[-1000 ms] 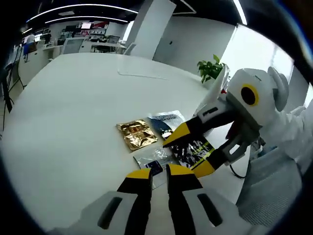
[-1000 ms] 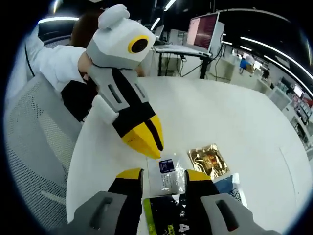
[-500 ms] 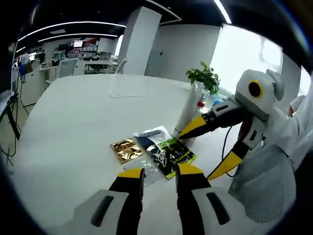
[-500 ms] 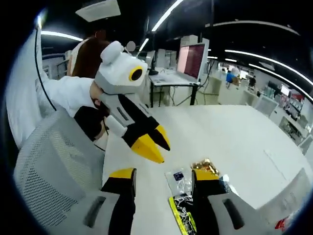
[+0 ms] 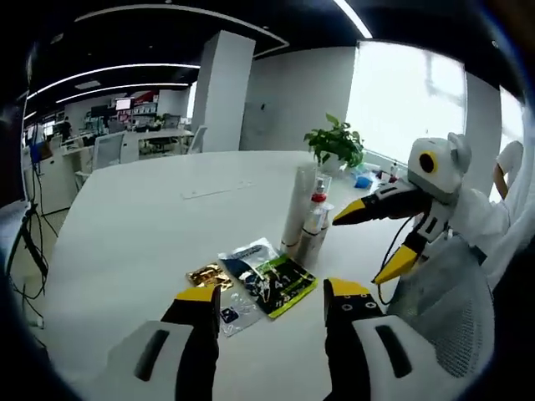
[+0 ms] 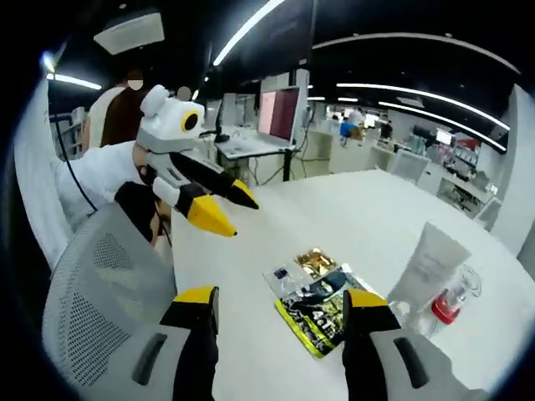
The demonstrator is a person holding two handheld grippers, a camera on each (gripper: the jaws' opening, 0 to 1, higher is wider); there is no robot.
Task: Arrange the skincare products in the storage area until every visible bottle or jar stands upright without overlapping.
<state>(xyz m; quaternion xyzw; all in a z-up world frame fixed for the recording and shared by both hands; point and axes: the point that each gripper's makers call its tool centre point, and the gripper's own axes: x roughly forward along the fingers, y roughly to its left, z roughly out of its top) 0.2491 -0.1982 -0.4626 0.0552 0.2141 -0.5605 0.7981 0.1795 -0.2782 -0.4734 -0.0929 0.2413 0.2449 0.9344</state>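
A tall white tube [image 5: 298, 209] [image 6: 430, 267] stands upright on the white table [image 5: 142, 217]. A small clear bottle with a red cap [image 5: 316, 219] [image 6: 447, 305] stands right beside it. In front of them lie flat sachets: a black-and-green one [image 5: 282, 284] [image 6: 311, 316], a blue-white one [image 5: 247, 255], a gold one [image 5: 206, 276] [image 6: 316, 261] and a clear one [image 5: 234, 309] [image 6: 284, 280]. My left gripper [image 5: 272, 292] [image 6: 241, 217] hovers open, back from the sachets. My right gripper [image 6: 280, 296] [image 5: 359, 249] is open too, held above the table edge.
A grey mesh chair [image 5: 443, 309] [image 6: 92, 292] sits at the table's near edge, with a person in white behind it. A potted plant [image 5: 334, 142] stands beyond the bottles. Desks and a monitor [image 6: 280, 113] fill the room behind. The far table surface is bare.
Both grippers have pulled up and back from the sachets, and their jaws have spread wider. The tube and the red-capped bottle have come into both views.
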